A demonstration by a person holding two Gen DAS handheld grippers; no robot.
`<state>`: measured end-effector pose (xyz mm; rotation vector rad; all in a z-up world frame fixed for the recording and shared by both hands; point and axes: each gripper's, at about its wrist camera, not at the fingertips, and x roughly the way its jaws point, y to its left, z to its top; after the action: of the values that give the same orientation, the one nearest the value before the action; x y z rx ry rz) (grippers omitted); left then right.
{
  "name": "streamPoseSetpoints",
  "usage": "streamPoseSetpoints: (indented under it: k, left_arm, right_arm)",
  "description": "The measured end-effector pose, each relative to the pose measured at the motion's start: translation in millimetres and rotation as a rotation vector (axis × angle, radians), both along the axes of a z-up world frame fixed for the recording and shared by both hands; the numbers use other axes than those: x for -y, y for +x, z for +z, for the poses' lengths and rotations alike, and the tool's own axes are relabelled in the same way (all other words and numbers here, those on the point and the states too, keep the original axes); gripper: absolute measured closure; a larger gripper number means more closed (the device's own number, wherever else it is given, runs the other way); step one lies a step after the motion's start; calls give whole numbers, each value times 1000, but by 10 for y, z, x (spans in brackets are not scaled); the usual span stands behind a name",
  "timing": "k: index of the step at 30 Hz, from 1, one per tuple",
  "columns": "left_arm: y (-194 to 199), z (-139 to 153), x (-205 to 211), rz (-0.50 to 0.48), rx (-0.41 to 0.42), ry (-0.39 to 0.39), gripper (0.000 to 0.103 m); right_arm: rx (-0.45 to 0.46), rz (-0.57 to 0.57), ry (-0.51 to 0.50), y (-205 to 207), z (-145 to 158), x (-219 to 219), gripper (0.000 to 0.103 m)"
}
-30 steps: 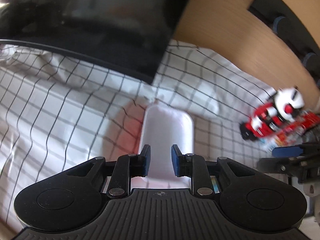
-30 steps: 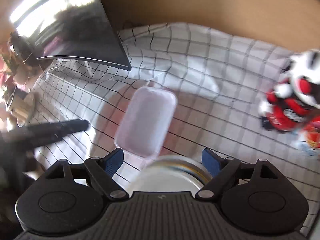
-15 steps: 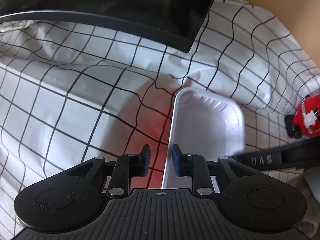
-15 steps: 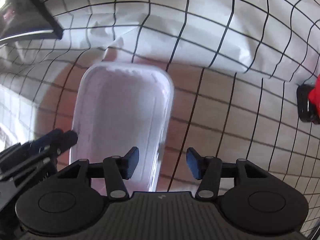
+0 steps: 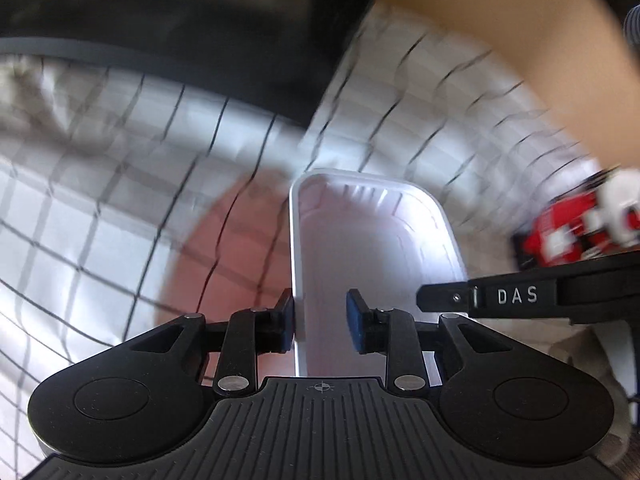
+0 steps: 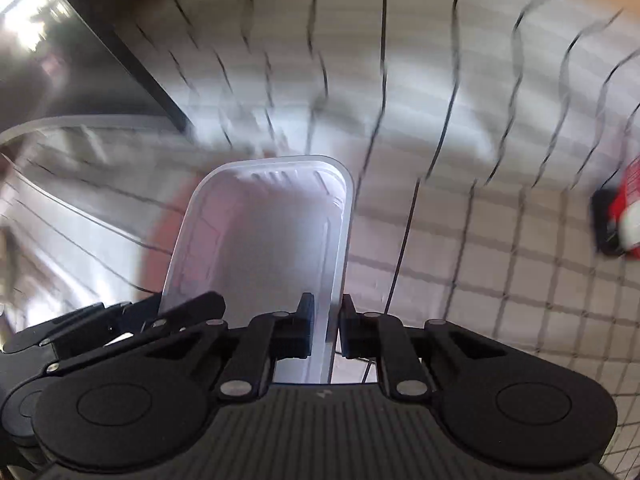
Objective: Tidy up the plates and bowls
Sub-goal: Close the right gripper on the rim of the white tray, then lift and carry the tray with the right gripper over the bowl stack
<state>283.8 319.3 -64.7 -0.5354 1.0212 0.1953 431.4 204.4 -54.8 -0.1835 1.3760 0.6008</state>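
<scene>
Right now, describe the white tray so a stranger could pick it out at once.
Find the checked cloth that covers the table, below the dark screen. On it, over a reddish patch, sits the tray, with the tongs at both of its long rims. It is the only plain white, shallow, round-cornered oblong dish; the nearest other thing is a red and white pack.

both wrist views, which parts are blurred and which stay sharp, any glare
Left wrist view: checked cloth and red toy smear with motion; white tray and left gripper stay sharp. Right wrist view: cloth lines streak, the tray and right gripper are crisp, and glare whitens the dark panel at top left.
</scene>
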Motion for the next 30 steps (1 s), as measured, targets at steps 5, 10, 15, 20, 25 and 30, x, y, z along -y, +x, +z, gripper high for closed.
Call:
streamPoseSetpoints:
  k: [5,10,15,20,25,30]
  left_arm:
    - [-196,704,431,-71,124,78,74]
    - [-456,893,938,-129,175,117,74]
    - [-595,638,1219,-158,137,77,78]
    - [-684,389,1418,-164,100,90,85]
    - [-811,330,1532,-189,96,120,85]
    - [-845,283,1567,-172,80,103,85]
  right_arm:
    - [156,39,83,-295,728,504,90]
    - [183,51,124,-613,806,1045,87]
    - [201,72,102,-859,507,1432,87]
    - [104,61,133,-954,241,1715,85]
    - [158,80,166,-959,376,1802,73]
    - [138,2,232,-757,346,1784,63]
